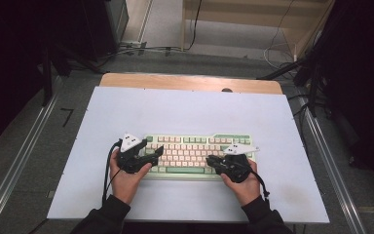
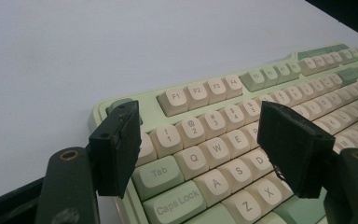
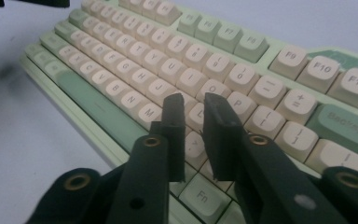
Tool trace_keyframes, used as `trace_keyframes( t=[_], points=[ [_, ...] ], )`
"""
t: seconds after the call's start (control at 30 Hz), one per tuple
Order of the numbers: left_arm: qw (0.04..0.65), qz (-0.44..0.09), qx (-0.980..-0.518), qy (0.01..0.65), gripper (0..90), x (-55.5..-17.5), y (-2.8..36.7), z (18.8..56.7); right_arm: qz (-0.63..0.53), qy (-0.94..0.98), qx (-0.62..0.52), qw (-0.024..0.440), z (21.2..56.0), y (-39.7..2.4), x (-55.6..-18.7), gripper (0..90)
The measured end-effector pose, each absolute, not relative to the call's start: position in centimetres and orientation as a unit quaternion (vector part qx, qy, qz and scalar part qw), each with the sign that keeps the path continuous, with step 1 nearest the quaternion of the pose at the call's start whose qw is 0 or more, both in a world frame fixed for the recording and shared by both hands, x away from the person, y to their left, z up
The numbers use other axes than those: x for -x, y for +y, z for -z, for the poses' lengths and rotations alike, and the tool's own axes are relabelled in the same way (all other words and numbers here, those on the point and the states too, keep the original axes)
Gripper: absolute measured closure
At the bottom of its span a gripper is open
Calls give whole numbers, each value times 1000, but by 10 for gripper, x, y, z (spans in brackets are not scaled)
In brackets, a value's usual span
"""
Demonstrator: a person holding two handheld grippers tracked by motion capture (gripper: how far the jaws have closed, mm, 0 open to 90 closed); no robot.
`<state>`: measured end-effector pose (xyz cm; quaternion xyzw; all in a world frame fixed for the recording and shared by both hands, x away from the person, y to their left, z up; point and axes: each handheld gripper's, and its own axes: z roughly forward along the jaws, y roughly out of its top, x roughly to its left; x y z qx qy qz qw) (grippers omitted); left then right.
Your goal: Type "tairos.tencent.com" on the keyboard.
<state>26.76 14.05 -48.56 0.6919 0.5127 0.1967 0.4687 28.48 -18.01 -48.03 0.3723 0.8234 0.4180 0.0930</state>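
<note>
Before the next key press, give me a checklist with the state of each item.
1. Keyboard flat on the table: ok.
2. Left gripper open above the Q, W, A, S keys: ok.
3. Right gripper jaws a narrow gap apart, nothing between them: ok.
4. Right gripper over the right letter keys: ok.
5. Any pad touching a key: cannot tell.
</note>
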Motion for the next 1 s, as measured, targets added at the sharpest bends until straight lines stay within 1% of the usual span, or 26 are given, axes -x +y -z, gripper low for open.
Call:
trace_keyframes(
  t=[0.17, 0.27, 0.37, 0.47, 0.67, 0.87, 1.0],
  points=[
    [469, -196, -692, 512, 307, -267, 140, 486, -434, 807, -387, 98, 475, -187, -287, 580],
    [468, -196, -693, 513, 307, -267, 140, 486, -436, 802, -394, 106, 474, -190, -288, 506],
    [468, -196, -693, 513, 308, -268, 140, 486, -437, 798, -400, 112, 473, -191, -289, 441],
    [468, -195, -694, 512, 308, -267, 140, 486, -437, 796, -403, 116, 473, -192, -290, 404],
    [467, -194, -695, 511, 308, -267, 140, 485, -439, 793, -406, 116, 472, -192, -290, 378],
    [469, -194, -694, 510, 313, -267, 138, 485, -440, 791, -409, 116, 471, -194, -290, 378],
    [476, -190, -696, 503, 393, -267, 134, 482, -439, 791, -409, 117, 470, -194, -290, 382]
  ],
)
